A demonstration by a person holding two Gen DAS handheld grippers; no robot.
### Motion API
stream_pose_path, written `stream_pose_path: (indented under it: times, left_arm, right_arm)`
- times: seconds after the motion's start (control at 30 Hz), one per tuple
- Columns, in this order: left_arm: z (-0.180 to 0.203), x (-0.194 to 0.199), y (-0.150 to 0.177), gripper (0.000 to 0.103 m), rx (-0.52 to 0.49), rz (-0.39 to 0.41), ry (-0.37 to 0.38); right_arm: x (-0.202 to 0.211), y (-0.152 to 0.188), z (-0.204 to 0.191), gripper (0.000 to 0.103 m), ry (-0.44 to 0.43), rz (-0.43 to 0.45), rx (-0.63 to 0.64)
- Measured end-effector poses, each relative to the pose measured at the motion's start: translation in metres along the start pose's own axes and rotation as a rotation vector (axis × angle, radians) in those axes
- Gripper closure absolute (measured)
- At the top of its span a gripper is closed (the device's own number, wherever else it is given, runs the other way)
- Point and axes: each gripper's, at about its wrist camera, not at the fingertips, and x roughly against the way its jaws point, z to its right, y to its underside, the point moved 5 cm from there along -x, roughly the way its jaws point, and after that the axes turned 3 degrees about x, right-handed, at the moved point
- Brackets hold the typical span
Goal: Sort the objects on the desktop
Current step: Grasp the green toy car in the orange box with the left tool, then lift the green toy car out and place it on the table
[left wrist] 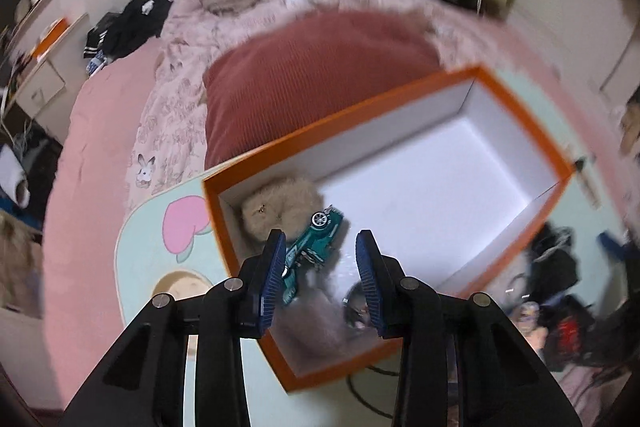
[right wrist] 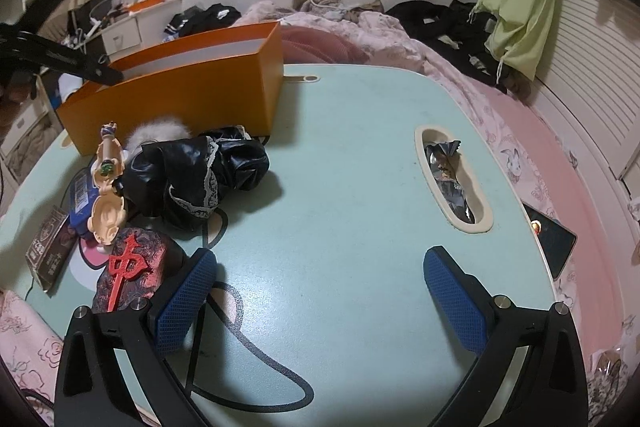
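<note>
Left tongs [left wrist: 320,247] wide over orange box [left wrist: 516,87], green toy car [left wrist: 316,239] apparently released inside. Right tongs [right wrist: 320,271] wide, empty above bench [right wrist: 340,167]. Next we pick figurine [right wrist: 107,187].

Your left wrist view: heavy motion blur, orange cardboard box with white inside [left wrist: 520,99] smeared along its far rim, bedding beyond soft. Your right wrist view: sharp, dim indoor light, soft glare patch on pale mint-green tabletop [right wrist: 280,299] near its front edge. Both views: strong fisheye bending, black vignette in corners. Faint shadows under crumpled black shiny garment [right wrist: 224,163].
</note>
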Motion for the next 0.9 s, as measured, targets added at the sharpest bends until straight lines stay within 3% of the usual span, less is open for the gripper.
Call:
stream_pose_path:
  times: [0.1, 0.33, 0.43, 0.5, 0.6, 0.67, 0.77, 0.9]
  left_arm:
    - [0.004, -0.016, -0.003, 0.065, -0.054, -0.07, -0.054]
    - [0.01, -0.036, -0.006, 0.068, -0.114, -0.156, -0.058]
    - [0.016, -0.041, -0.005, 0.072, -0.139, -0.198, -0.02]
    - [0.018, -0.044, -0.006, 0.072, -0.151, -0.211, -0.05]
    - [0.024, -0.045, -0.005, 0.072, -0.177, -0.177, -0.096]
    - [0.023, -0.041, -0.005, 0.073, -0.166, -0.156, -0.077]
    - [0.016, -0.029, -0.004, 0.075, -0.084, -0.112, 0.014]
    - [0.016, 0.013, -0.005, 0.079, -0.001, 0.011, 0.156]
  right_arm:
    - [0.0, 0.0, 0.0, 0.0, 0.0, 0.0, 0.0]
    - [0.0, 0.0, 0.0, 0.0, -0.001, 0.001, -0.001]
    - [0.001, 0.001, 0.0, 0.0, 0.0, 0.002, 0.0]
    - [0.0, 0.0, 0.0, 0.0, -0.001, 0.001, -0.001]
    - [0.0, 0.0, 0.001, 0.0, -0.001, 0.002, -0.001]
    - [0.0, -0.001, 0.001, 0.0, 0.0, 0.002, -0.004]
    - [0.001, -0.002, 0.001, 0.0, -0.001, 0.002, -0.005]
    - [0.001, -0.002, 0.001, 0.0, 0.0, 0.002, -0.004]
